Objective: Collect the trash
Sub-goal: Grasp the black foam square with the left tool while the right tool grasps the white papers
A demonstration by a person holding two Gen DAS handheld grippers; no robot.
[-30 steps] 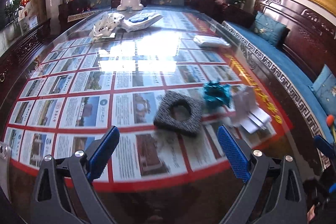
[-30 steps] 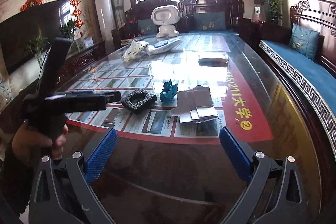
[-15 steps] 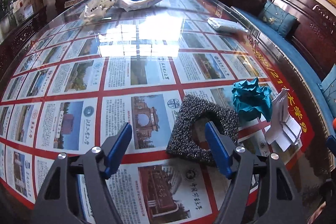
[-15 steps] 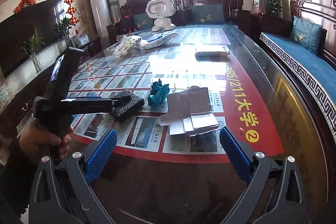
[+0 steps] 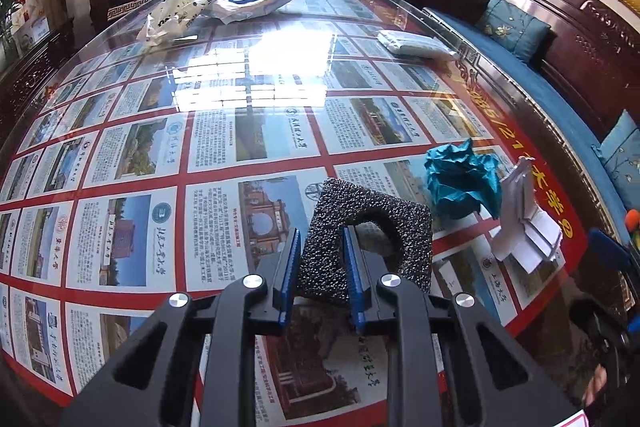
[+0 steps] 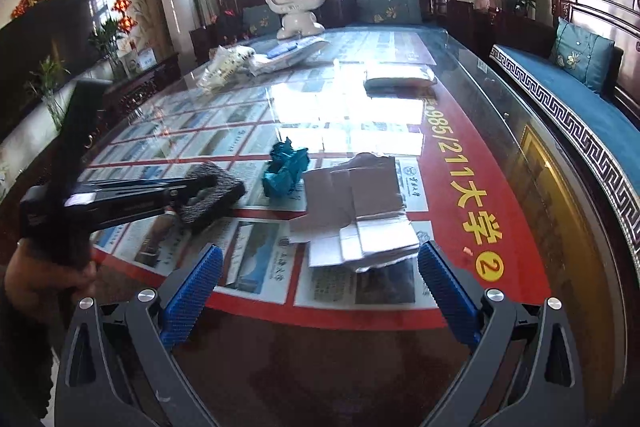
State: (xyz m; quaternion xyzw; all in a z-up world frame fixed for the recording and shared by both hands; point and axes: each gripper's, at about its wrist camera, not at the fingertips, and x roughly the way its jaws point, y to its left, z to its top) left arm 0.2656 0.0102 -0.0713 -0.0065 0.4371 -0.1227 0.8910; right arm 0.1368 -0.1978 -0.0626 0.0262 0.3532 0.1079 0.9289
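Left gripper: at the bottom centre of its own view, jaws having just closed, blue pads pressed on the near left limb of the dark foam frame, a speckled square piece with a round hole. The foam stands tilted up on the glass table top; whether its far edge is touching the glass cannot be judged from this angle. In the right wrist view the same gripper enters from the left edge, held in a hand at the lower left, with the foam at its tip.

Right gripper: low in its own frame, jaws spread wide, nothing between the pads, poised over the near edge of the table.

Just beyond it, at mid-frame, lies a flattened white carton. The crumpled teal paper sits just left of the carton and just right of the foam.

Further up the table, right of centre, rests a folded white packet. At the far end, upper left of centre, lie a crumpled white bag and a flat white package, with a white robot figure behind them.
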